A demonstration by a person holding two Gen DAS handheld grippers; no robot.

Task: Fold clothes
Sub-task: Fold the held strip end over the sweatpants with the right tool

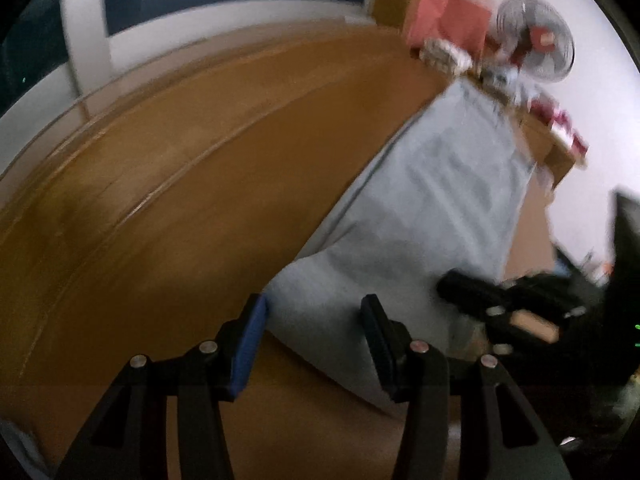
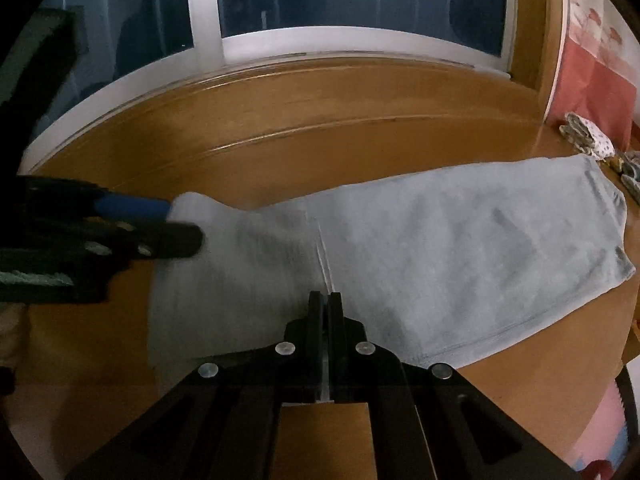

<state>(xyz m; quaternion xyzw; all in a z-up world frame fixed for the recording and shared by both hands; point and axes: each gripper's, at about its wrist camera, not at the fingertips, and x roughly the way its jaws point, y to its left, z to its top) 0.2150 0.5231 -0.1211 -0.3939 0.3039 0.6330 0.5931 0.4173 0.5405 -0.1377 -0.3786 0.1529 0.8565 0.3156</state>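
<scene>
A light blue-grey garment (image 2: 440,240) lies spread out lengthwise on the wooden table (image 2: 320,120). My right gripper (image 2: 326,297) is shut on its near edge, and a thin crease runs up from the pinched fold. In the left wrist view the same garment (image 1: 440,192) stretches away to the upper right. My left gripper (image 1: 314,304) stands open over its near corner, with cloth lying between the blue pad (image 1: 252,336) and the black finger. From the right wrist view the left gripper (image 2: 176,220) enters at the left, straddling that corner. The picture from the left wrist is blurred.
A white window frame (image 2: 320,44) runs along the far side of the table. A pile of patterned folded clothes (image 2: 588,136) sits at the far right end beside a red bag (image 2: 592,84). A desk fan (image 1: 536,40) stands behind boxes by the wall.
</scene>
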